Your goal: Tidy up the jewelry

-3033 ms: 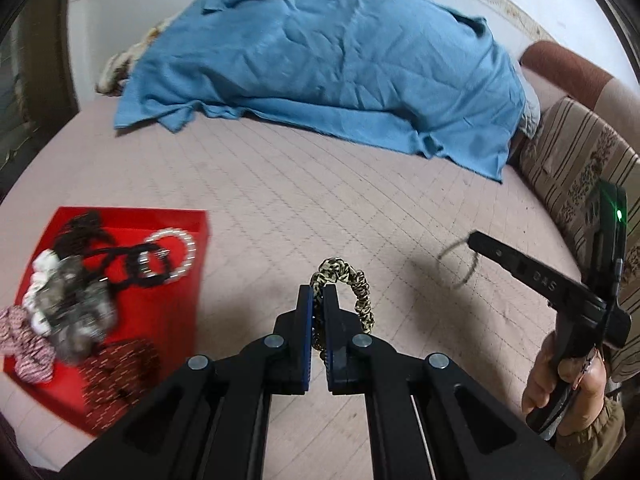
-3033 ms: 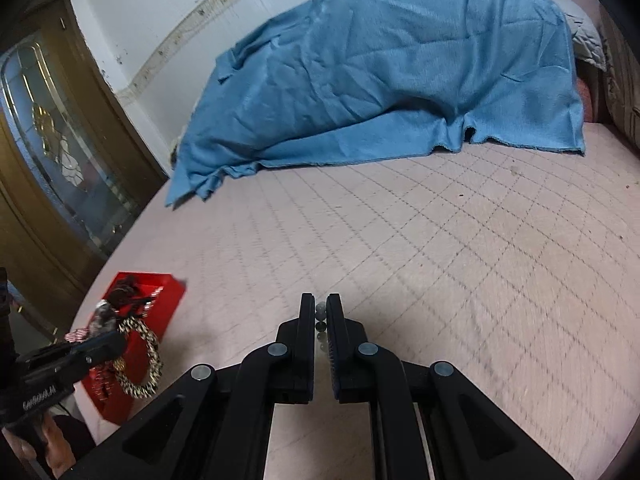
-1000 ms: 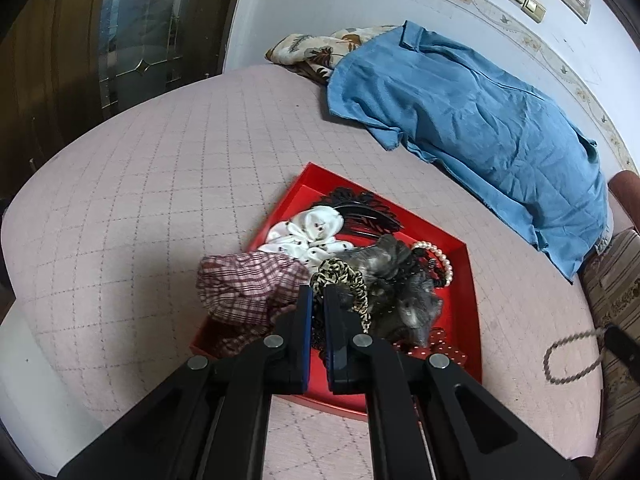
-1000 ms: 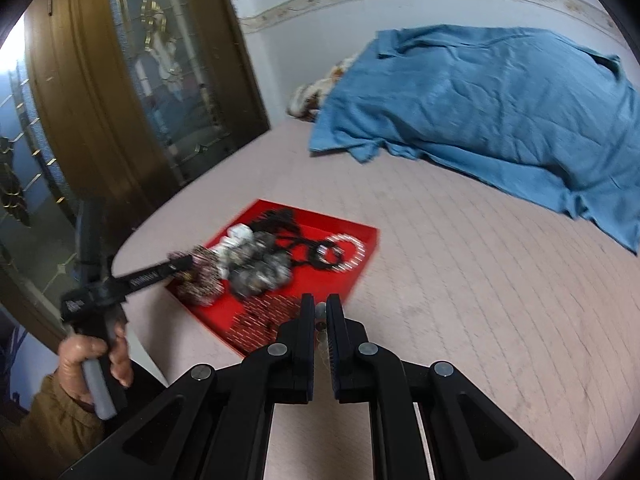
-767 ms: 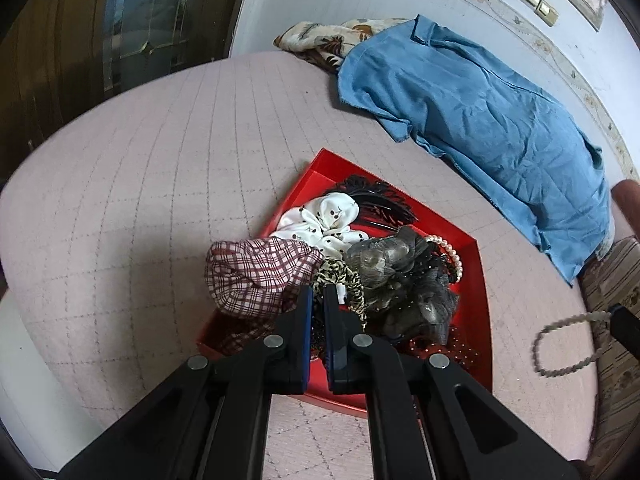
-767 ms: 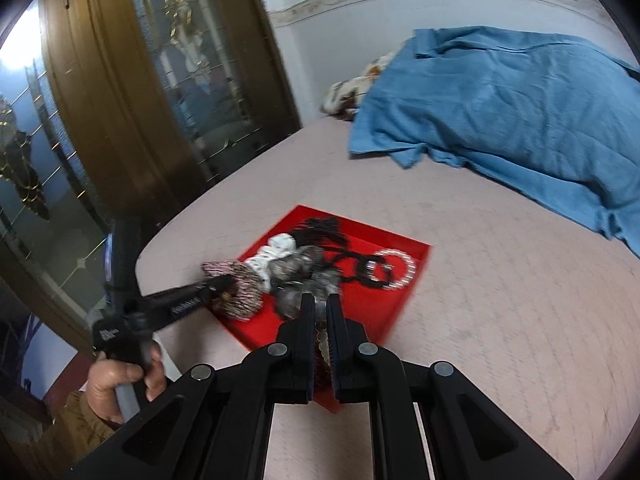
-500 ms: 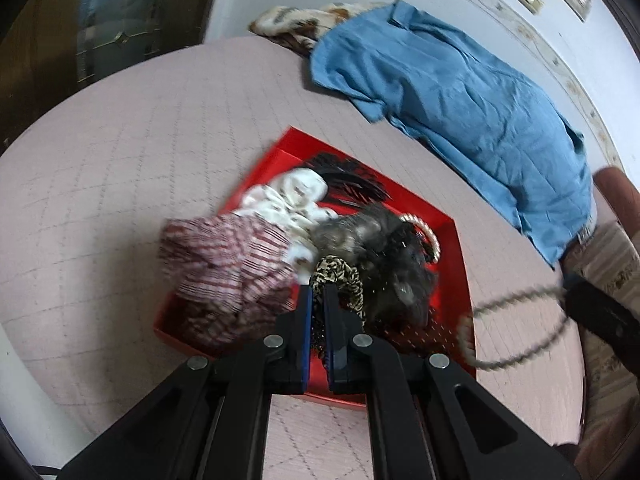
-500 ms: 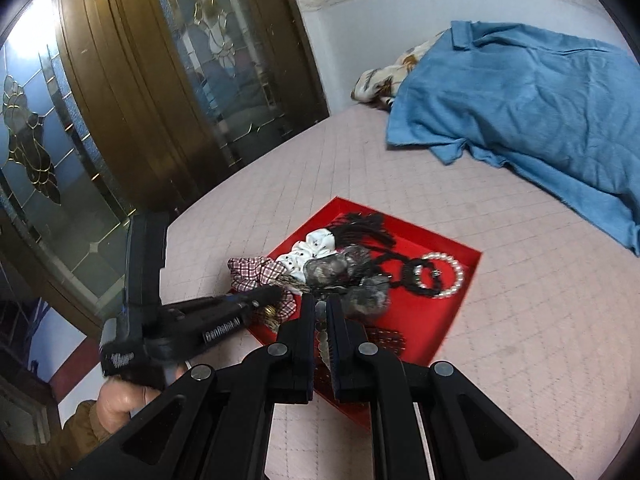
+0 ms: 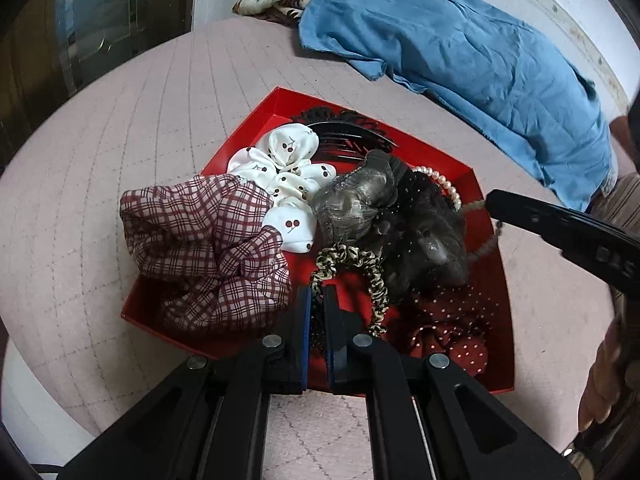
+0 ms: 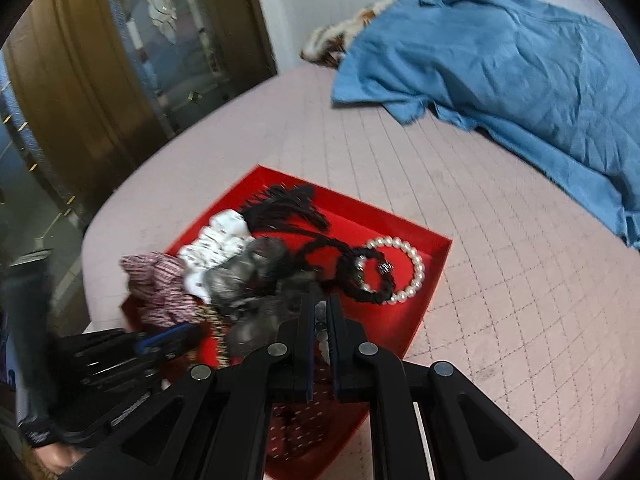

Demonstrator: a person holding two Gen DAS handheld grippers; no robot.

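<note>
A red tray (image 9: pixel 486 184) (image 10: pixel 434 276) lies on the pink quilted bed and holds scrunchies, a black comb and a pearl bracelet (image 10: pixel 416 264). My left gripper (image 9: pixel 316 292) is shut on a leopard-print scrunchie (image 9: pixel 360 264) and holds it low over the tray's near part. My right gripper (image 10: pixel 320 300) is shut on a grey bead bracelet (image 10: pixel 321 326), just over the tray's near side. The right gripper also shows in the left wrist view (image 9: pixel 490 202), with the bead bracelet (image 9: pixel 486 246) hanging from its tip over the tray's right side.
In the tray lie a plaid scrunchie (image 9: pixel 208 248), a white cherry-print scrunchie (image 9: pixel 284 168), a dark grey scrunchie (image 9: pixel 392 216) and a dark red dotted one (image 9: pixel 452 328). A blue cloth (image 9: pixel 460 44) covers the far side of the bed. A wooden glass door (image 10: pixel 80 64) stands at left.
Both grippers have moved in from the bed to right over the red tray and have come lower. The leopard scrunchie and the bead bracelet are still held.
</note>
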